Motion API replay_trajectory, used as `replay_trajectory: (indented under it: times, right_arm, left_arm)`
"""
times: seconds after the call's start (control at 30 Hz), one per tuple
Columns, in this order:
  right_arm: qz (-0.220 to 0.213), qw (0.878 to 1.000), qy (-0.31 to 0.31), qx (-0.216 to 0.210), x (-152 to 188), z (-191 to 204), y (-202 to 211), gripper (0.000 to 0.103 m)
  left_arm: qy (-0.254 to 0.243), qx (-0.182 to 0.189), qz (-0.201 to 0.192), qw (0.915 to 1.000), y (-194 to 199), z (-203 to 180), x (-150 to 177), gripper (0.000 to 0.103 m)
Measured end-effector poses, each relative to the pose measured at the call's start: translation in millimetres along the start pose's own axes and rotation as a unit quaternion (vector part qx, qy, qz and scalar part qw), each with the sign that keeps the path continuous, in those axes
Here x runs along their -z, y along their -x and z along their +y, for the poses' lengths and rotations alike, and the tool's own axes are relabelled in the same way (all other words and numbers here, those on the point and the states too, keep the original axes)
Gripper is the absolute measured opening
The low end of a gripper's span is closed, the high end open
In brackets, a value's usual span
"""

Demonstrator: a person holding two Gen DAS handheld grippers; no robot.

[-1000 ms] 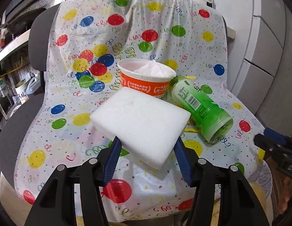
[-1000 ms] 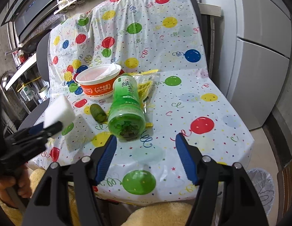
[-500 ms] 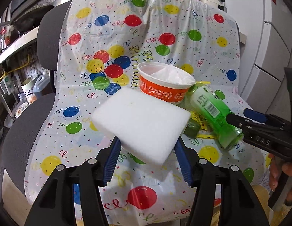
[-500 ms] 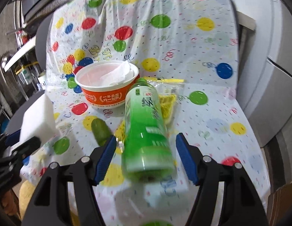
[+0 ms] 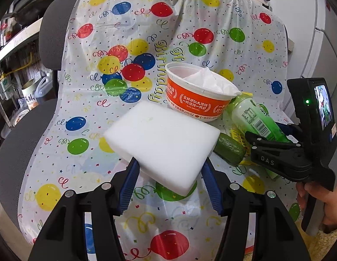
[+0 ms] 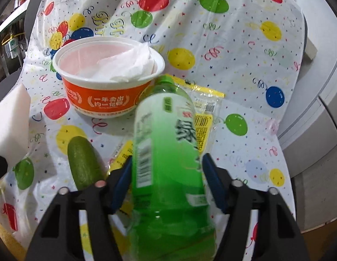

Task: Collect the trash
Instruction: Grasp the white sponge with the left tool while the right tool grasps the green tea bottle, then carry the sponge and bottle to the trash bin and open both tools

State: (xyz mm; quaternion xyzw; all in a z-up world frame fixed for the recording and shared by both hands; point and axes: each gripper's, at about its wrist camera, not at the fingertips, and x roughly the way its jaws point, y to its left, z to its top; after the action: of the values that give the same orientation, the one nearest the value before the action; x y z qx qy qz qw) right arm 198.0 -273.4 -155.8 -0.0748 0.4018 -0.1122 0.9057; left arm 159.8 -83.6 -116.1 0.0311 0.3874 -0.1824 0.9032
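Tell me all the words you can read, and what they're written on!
"DAS": on the right gripper, seen from the left wrist.
"Birthday": on the balloon cloth, partly hidden.
"绿": big character on the green bottle.
Bowl writing: Chinese, too blurred.
Yellow wrapper print: too small.

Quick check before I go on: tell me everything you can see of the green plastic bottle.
The green plastic bottle is translucent, with a pale label bearing a barcode and dark characters, and a green cap at its far end. It lies on its side on the balloon-print plastic sheet, its neck beside the orange paper bowl, over a yellow printed wrapper. Its body sits between the blue pads of the right hand-held gripper; the left pad looks against it, but a gap shows at the right one.
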Motion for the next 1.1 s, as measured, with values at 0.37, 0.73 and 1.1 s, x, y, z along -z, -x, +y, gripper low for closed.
replay_trajectory:
  times: [0.37, 0.73, 1.1]
  right_arm:
    - [-0.049, 0.995, -0.077, -0.036, 18.9, -37.2, 47.2, 0.058]
    - [-0.109, 0.976, -0.182, -0.049, 78.7, -113.3, 131.8, 0.058]
    - [-0.118, 0.956, -0.268, 0.033, 193.5, -175.4, 196.8, 0.058]
  left_arm:
    - [-0.010, 0.017, -0.004, 0.9998, 15.2, -17.0, 6.3, 0.059]
    - [-0.084, 0.104, -0.025, 0.9907, 52.7, -99.2, 18.3, 0.059]
    - [-0.181, 0.201, -0.016, 0.9625, 67.4, -202.0, 54.7, 0.059]
